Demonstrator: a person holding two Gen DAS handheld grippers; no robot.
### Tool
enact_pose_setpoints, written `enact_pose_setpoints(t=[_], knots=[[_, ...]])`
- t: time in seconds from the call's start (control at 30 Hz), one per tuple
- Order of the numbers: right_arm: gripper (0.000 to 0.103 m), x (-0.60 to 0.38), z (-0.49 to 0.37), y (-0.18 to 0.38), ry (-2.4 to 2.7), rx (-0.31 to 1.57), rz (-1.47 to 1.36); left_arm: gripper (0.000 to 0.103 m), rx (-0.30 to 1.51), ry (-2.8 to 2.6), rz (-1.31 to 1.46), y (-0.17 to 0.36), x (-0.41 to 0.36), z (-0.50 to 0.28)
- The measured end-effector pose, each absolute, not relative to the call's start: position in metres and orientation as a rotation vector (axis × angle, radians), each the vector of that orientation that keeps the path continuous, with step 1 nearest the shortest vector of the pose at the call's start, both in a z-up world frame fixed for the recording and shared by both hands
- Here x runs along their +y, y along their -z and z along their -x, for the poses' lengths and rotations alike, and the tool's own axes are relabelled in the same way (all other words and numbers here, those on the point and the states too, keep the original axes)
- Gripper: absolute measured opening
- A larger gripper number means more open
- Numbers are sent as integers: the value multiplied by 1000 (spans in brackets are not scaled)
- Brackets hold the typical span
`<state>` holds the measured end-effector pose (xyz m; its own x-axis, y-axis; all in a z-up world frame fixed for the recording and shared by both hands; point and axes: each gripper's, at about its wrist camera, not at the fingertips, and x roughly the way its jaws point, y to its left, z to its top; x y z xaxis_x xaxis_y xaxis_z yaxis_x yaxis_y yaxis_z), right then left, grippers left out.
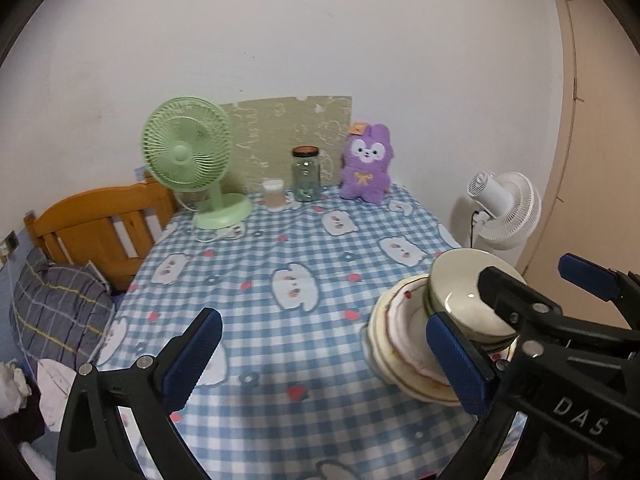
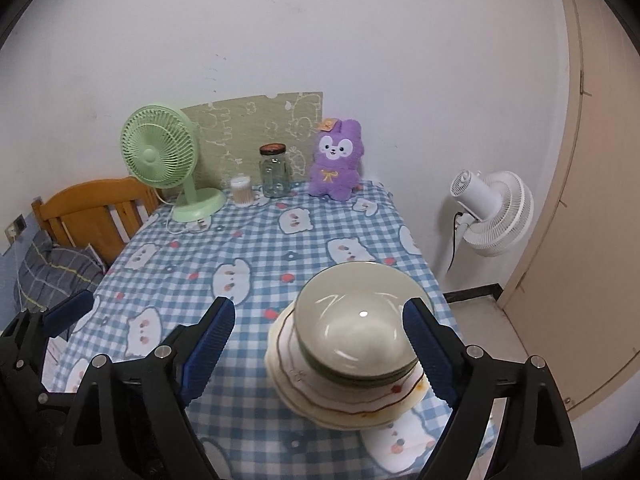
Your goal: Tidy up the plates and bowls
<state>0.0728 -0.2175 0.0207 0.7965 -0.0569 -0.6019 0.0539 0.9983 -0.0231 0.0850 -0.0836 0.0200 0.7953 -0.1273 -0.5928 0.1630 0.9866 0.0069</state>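
A stack of dishes sits near the right-hand front edge of a table covered in a blue-and-white checked cloth [image 2: 256, 240] printed with cartoon bears; pale green bowls [image 2: 356, 328] nest on top of cream plates [image 2: 348, 404] with wavy rims and small red motifs; the right gripper [image 2: 320, 352] hangs over the stack with its blue-padded jaws spread wide, one finger on either side of the bowls and neither pad touching them; the left gripper [image 1: 324, 360] hovers beside it over bare cloth, its jaws likewise wide apart and empty, with the stack just behind its right finger; along the far edge of the table, against the white wall, stand a green desk fan [image 2: 160, 160], a small container of cotton swabs [image 2: 241, 190], a glass jar [image 2: 274, 172] with a dark lid and a purple plush toy [image 2: 336, 164]; a white fan [image 2: 492, 212] stands on the floor to the right, and a wooden bed frame [image 2: 96, 212] shows at the left.
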Motion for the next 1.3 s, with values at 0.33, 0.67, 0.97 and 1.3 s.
enact_pose_setpoints(t=[0.33,0.67,0.97,1.3], knots=[[88,-190,-38,-24,54,590,16,103,588,88,-47,-23,-43,-53],[88,-177,-13,-19,38,557,-9,103,573,38,-18,-18,-16,-29],[88,-177,-4,-22,42,527,-27,103,544,29,3,-22,-5,-22],[88,-183,-5,-24,49,522,-30,103,536,26,17,-26,-3,-23]])
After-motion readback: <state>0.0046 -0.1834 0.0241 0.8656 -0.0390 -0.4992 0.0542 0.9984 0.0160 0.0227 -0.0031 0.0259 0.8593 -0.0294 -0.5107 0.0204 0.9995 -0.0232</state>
